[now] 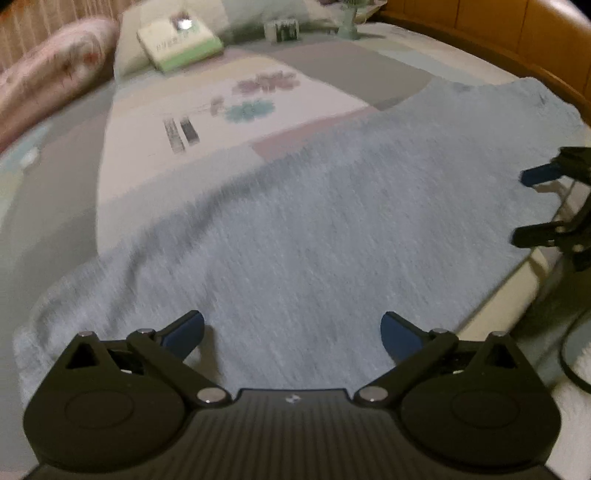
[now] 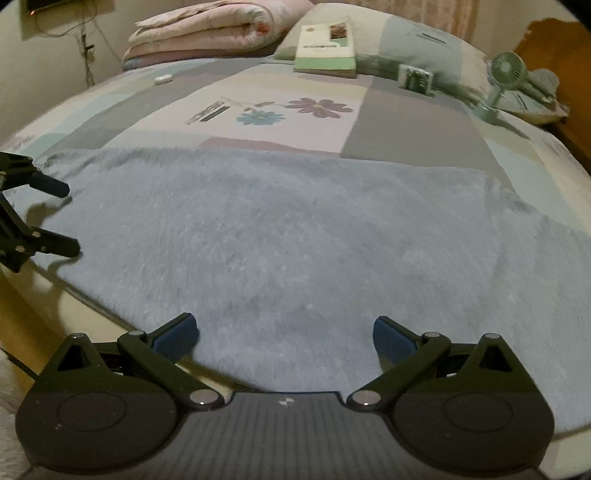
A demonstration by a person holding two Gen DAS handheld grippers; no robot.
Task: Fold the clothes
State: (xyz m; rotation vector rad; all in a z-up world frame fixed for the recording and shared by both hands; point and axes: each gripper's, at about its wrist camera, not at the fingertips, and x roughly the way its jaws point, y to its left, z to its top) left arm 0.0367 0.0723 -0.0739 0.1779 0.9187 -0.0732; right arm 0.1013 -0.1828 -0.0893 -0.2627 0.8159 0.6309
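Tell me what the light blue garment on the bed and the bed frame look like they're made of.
Light blue garment: soft, matte, fuzzy-looking knit or fleece, judging by its nap; motion blur leaves the weave unclear. Bed frame: likely wood or wood veneer, orange-brown with a smooth, slightly glossy finish.

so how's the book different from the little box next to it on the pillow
The book is large, lies flat, and has a pale cover with a green lower edge. The little box is far smaller, stands tilted against the pillow, and is white with dark green print. Both rest at the head of the bed, well clear of the blue garment.
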